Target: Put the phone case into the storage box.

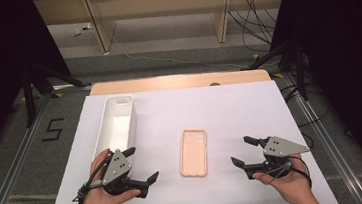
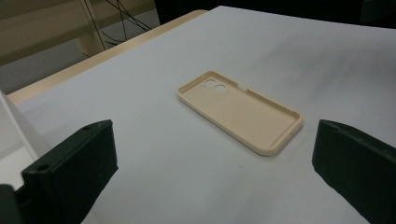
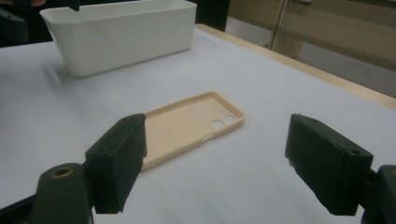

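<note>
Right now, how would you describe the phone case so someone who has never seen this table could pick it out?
On the white sheet covering the table, look midway between the left gripper and right gripper. The phone case lies there flat, hollow side up. Unlike the tall white bin to its left, it is thin and beige.

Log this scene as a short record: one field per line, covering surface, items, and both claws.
surface: white sheet over a wooden table
item 1: beige phone case, lying flat with its hollow side up, camera holes at the far end, between the two claws
item 2: white bin, long and open-topped, at the left, looks empty
left claw: jaws apart, holding nothing, beside the bin's near end, aimed at the case
right claw: jaws apart, holding nothing, to the right of the case, aimed at it
contact: neither claw touches the case
</note>
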Demonstrator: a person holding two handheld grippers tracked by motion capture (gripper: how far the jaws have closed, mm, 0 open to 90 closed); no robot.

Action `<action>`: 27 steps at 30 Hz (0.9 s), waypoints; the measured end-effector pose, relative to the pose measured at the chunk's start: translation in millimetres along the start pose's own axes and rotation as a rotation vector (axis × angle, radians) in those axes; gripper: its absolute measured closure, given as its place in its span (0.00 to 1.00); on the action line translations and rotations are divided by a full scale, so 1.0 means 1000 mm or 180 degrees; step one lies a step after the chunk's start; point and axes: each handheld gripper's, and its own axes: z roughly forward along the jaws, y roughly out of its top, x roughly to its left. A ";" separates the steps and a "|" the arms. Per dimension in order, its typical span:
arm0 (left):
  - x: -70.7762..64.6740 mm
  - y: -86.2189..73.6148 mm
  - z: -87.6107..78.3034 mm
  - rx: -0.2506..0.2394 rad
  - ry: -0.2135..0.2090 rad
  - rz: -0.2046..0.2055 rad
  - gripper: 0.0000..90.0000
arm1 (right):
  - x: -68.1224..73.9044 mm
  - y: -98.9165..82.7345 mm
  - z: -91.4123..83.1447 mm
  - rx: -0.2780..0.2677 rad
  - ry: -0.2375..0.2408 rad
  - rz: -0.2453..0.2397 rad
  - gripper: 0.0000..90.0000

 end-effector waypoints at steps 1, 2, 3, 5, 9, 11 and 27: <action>0.000 0.000 0.000 -0.0008 0.0002 0.0023 0.00 | 0.002 0.001 0.002 0.0051 0.0023 -0.0061 0.24; 0.000 0.001 0.000 -0.0017 0.0002 0.0019 0.00 | 0.003 0.002 0.004 0.0076 0.0029 -0.0106 0.25; 0.000 0.001 0.001 -0.0023 0.0009 0.0024 0.00 | 0.005 0.003 0.006 0.0108 0.0043 -0.0168 0.25; 0.001 0.001 0.001 -0.0023 0.0020 0.0026 0.00 | 0.009 0.005 0.011 0.0171 0.0081 -0.0268 0.25; 0.002 0.001 0.000 -0.0064 0.0032 0.0012 0.00 | 0.014 0.008 0.020 0.0255 0.0158 -0.0372 0.25; 0.002 0.001 0.000 -0.0092 0.0045 0.0006 0.00 | 0.016 0.009 0.027 0.0290 0.0185 -0.0409 0.25; 0.005 0.001 -0.001 -0.0113 0.0060 -0.0026 0.00 | 0.034 0.018 0.072 0.0679 0.0443 -0.0709 0.27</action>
